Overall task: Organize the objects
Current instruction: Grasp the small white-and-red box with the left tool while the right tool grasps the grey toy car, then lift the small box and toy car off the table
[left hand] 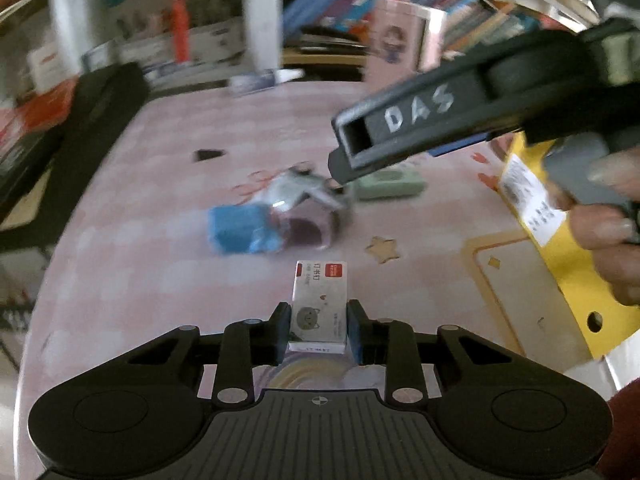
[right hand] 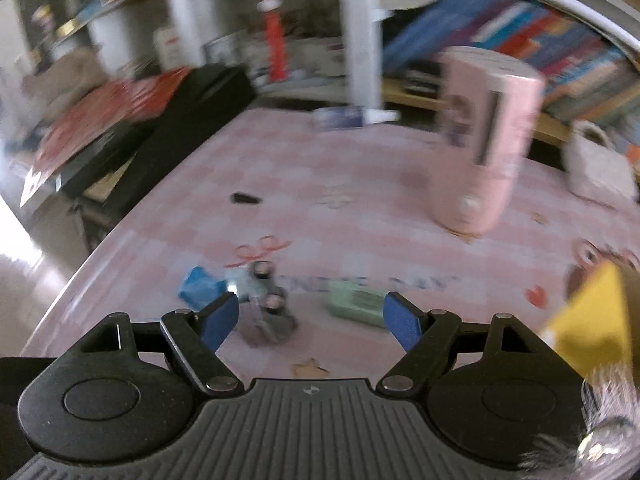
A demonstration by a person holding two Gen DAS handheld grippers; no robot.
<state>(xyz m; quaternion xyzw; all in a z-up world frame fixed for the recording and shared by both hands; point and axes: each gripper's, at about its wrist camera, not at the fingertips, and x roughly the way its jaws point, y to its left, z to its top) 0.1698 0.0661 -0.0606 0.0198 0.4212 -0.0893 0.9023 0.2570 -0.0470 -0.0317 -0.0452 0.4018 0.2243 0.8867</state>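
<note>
My left gripper is shut on a small white staple box with a red label, held above the pink tablecloth. My right gripper is open and empty, hovering over the table; its black body crosses the upper right of the left wrist view. Below it lie a tape dispenser, a blue packet and a green eraser-like block. These also show in the left wrist view: dispenser, blue packet, green block.
A yellow box sits at the right edge, also in the right wrist view. A pink cylindrical container stands far right. A small black item lies mid-table. A black case and bookshelves border the far side.
</note>
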